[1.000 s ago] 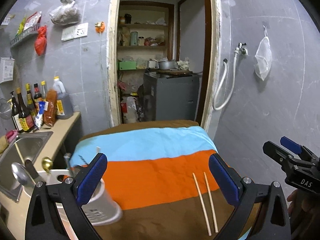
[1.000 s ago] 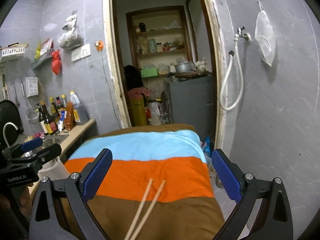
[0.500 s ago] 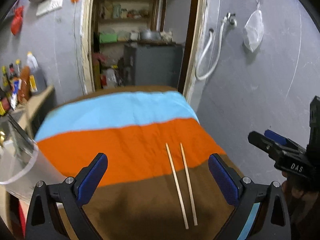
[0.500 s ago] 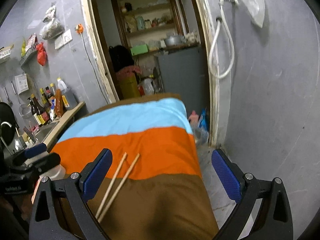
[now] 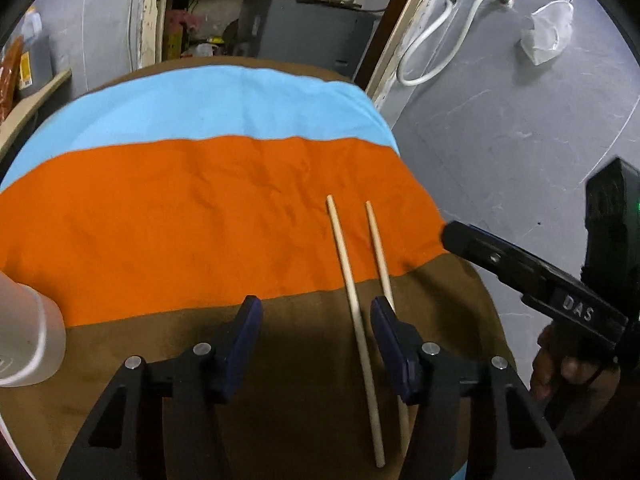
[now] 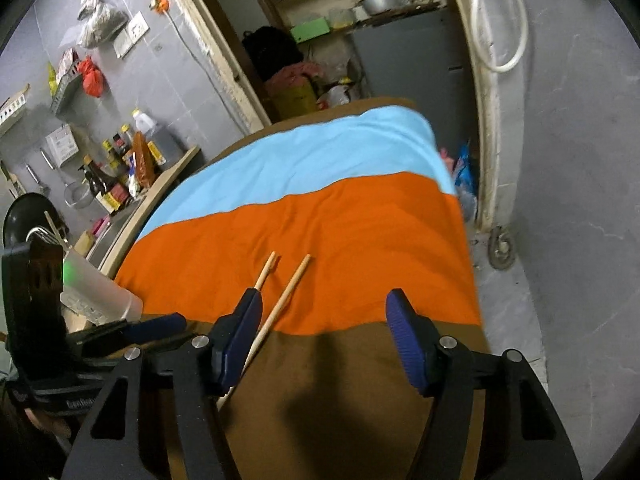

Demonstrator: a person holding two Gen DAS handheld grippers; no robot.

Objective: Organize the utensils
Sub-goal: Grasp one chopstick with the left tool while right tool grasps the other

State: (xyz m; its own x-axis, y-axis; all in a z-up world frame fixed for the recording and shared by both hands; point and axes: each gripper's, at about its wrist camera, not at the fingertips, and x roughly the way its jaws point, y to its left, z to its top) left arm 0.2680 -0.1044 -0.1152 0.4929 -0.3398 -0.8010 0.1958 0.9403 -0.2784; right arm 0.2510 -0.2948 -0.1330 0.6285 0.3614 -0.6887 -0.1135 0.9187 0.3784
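Observation:
Two pale wooden chopsticks (image 5: 352, 272) lie side by side on the orange and brown bands of a striped cloth (image 5: 180, 208). My left gripper (image 5: 316, 316) is open just above the cloth, with the left chopstick inside its jaws near the right finger and the other chopstick partly hidden under that finger. In the right wrist view the chopsticks (image 6: 286, 298) lie by the left finger of my right gripper (image 6: 324, 312), which is open and empty. A white utensil holder (image 5: 28, 336) stands at the table's left edge; it also shows in the right wrist view (image 6: 100, 292).
The cloth-covered table (image 6: 360, 400) has a grey wall (image 5: 520, 140) close on its right. A counter with sauce bottles (image 6: 120, 176) and a sink lies to the left. A doorway (image 6: 340, 40) opens behind the table.
Both grippers have tilted down and moved in towards the chopsticks, and both sets of jaws have narrowed. The left gripper now straddles one chopstick.

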